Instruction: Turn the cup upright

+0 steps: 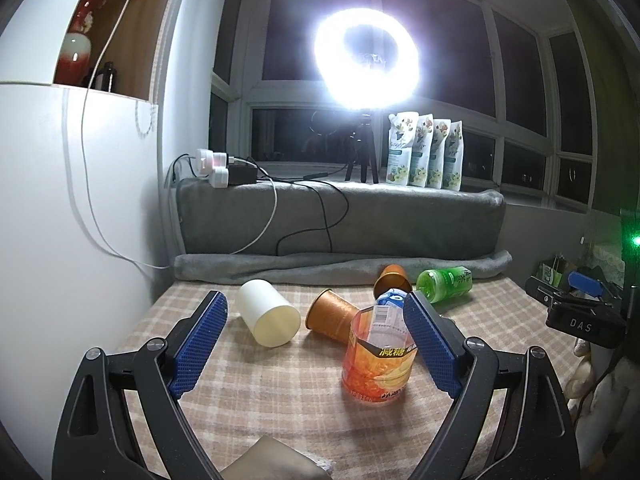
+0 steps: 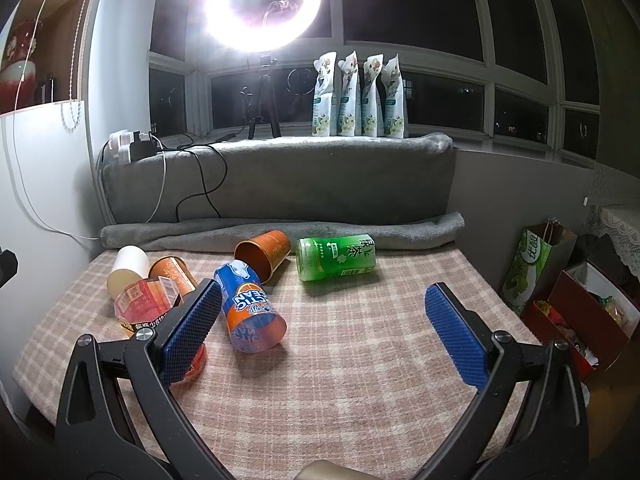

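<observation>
Both pairs of fingers are spread wide and grip nothing. On the left gripper [image 1: 316, 340], the fingers [image 1: 198, 344] flank an orange cup [image 1: 378, 356] that stands upright on the checked counter [image 1: 256, 396], mouth up, nearer the right finger; whether that finger touches the cup cannot be told. The right gripper [image 2: 324, 332] hovers over a bare part of the counter [image 2: 360, 380], with its left finger [image 2: 188, 332] in front of the same orange cup [image 2: 140, 300].

Just right of that finger, a blue-and-orange cup [image 2: 250, 308] lies on its side, its open mouth toward the camera. Behind it, a copper cup [image 2: 264, 254] also lies tipped over, mouth toward the left front, close against the blue-and-orange one. A second copper cup [image 2: 172, 274] lies on its side just behind the orange cup, beside a cream cup [image 2: 126, 272] that is also down. A green bottle [image 2: 338, 258] lies on its side at the back, near a rolled grey blanket [image 2: 280, 228]. Beyond, a ring light [image 2: 264, 4] glares from the windowsill next to four pouches [image 2: 358, 96].
</observation>
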`<state>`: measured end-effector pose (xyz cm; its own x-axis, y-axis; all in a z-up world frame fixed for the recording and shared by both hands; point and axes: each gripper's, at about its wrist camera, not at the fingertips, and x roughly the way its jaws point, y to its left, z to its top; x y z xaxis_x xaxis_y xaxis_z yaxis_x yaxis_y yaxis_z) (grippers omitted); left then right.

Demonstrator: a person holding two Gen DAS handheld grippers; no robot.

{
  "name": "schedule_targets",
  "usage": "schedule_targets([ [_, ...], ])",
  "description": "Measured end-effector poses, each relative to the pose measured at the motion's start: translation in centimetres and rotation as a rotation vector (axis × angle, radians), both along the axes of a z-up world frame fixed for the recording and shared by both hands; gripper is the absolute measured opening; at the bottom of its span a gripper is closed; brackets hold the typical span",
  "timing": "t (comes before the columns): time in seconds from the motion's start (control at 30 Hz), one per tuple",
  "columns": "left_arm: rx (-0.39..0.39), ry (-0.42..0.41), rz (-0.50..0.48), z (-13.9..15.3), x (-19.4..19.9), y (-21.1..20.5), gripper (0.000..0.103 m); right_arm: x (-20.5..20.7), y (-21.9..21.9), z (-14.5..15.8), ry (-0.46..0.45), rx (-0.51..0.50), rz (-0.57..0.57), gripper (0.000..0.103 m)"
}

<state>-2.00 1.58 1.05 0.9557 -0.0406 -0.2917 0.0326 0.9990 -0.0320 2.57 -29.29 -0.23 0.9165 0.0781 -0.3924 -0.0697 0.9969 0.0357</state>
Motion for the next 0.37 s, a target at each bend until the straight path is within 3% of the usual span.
schedule_targets([
  [0.37,0.005,-0.011,0.007,0.18,-0.05,0.07,0.09,0.02,0.06,-0.01,0.0,0.0,0.001,0.103],
])
